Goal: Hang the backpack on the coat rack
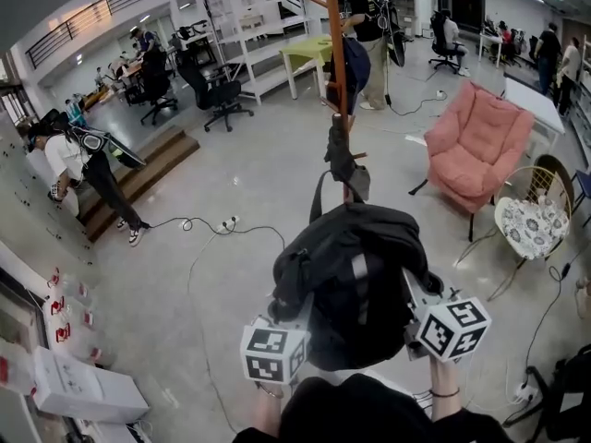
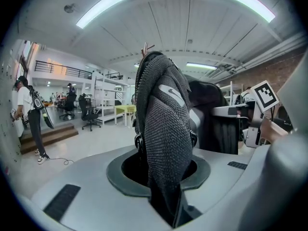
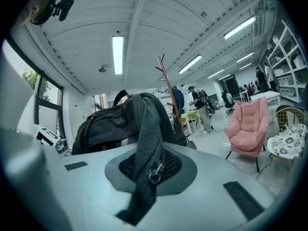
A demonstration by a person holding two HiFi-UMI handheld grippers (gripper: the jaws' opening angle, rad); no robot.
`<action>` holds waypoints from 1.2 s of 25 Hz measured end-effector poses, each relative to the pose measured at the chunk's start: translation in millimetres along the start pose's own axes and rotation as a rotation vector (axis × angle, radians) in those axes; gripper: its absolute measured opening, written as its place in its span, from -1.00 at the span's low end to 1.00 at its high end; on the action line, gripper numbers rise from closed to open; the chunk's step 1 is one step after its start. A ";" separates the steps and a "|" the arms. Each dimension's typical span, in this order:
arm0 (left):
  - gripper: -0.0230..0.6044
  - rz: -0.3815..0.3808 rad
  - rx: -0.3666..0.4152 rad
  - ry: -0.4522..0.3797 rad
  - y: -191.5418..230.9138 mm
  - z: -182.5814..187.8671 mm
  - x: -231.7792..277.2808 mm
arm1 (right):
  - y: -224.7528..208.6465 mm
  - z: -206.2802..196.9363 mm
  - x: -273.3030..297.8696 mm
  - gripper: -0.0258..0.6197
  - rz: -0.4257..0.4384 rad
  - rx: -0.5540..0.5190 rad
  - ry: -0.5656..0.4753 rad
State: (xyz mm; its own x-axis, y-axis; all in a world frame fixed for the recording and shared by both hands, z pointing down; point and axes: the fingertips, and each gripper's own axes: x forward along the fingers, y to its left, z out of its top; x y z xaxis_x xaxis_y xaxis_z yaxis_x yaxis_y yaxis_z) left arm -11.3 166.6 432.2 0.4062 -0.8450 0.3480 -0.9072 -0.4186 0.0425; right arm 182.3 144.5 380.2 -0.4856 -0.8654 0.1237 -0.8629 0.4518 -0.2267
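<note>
I hold a black backpack (image 1: 355, 280) up in front of me with both grippers. The left gripper (image 1: 282, 335) is shut on a grey mesh shoulder strap (image 2: 163, 129), which runs up out of its jaws (image 2: 166, 177). The right gripper (image 1: 429, 317) is shut on the other mesh strap (image 3: 147, 143), a metal ring hanging at its jaws (image 3: 149, 177). The orange-brown coat rack pole (image 1: 337, 53) rises just beyond the bag. The bag's top handle loop (image 1: 325, 190) is close to a low peg; I cannot tell if they touch. The rack's forked top (image 3: 162, 64) shows behind the bag.
A pink armchair (image 1: 476, 141) and a round chair with a patterned cushion (image 1: 531, 220) stand to the right of the rack. Cables (image 1: 222, 224) lie on the floor at left. White boxes (image 1: 83, 390) sit at lower left. People and office chairs (image 1: 217, 95) are farther back.
</note>
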 end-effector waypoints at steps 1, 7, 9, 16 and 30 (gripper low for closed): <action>-0.56 0.001 -0.001 0.001 0.8 1.5 2.4 | -1.5 1.1 2.3 -0.83 0.000 0.000 0.001; -0.56 -0.001 -0.010 0.015 7.1 4.3 19.2 | -12.5 2.6 19.5 -0.83 -0.010 0.013 0.011; -0.56 -0.002 -0.013 0.020 12.7 4.3 26.4 | -15.0 1.9 28.4 -0.83 -0.013 0.013 0.015; -0.56 -0.020 -0.017 0.040 44.1 4.4 57.7 | -21.2 -3.8 69.0 -0.83 -0.033 0.026 0.031; -0.56 -0.099 0.017 0.075 138.4 39.6 141.5 | -30.3 9.9 183.9 -0.83 -0.118 0.062 0.020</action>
State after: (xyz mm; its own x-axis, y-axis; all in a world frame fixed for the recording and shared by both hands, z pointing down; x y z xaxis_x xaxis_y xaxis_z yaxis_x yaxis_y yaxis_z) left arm -75.0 -24.0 450.2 0.4839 -0.7722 0.4118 -0.8607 -0.5050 0.0644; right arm 120.5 -30.4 400.2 -0.3848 -0.9069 0.1716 -0.9040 0.3328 -0.2683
